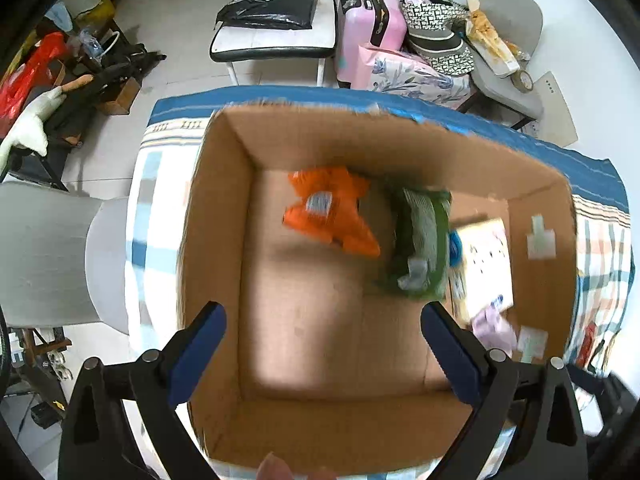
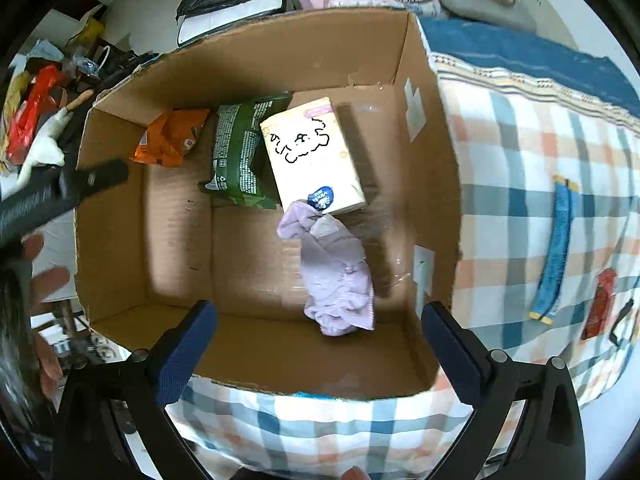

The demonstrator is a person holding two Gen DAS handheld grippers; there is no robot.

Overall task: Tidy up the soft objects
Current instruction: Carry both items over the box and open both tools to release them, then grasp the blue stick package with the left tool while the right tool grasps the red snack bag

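While both wrist views look down from above, the largest item is the checked bedcover (image 2: pixel 532 128), plaid in blue, orange and white with a solid blue band along its far edge. On it sits an open cardboard box (image 2: pixel 436 184), flaps gone, walls upright, floor partly lit by a bright patch.

Contents of box, by size:
- Cream tissue pack (image 2: pixel 312 152), printed with a scribbled dog outline and a blue badge; lies flat toward the right wall, touching the green packet on its left side.
- Green packet (image 2: pixel 238 152), lying with its printed back up, between tissue pack and orange packet.
- Lilac sock (image 2: pixel 338 276), crumpled, its upper end overlapping the near corner of the tissue pack, the rest trailing toward the near wall.
- Orange packet (image 2: pixel 170 140), in the far left corner, just beside the green packet; blurred in the left wrist view.

Outside the box, on the bedcover to the right: a blue strip with yellow ends (image 2: pixel 554 252) and a small red item (image 2: pixel 600 304), well apart from the box.

Left gripper (image 1: pixel 322 356): jaws spread wide, nothing between them, over the box's near left part. Right gripper (image 2: pixel 320 354): jaws likewise spread wide and empty, over the near wall, just short of the sock.
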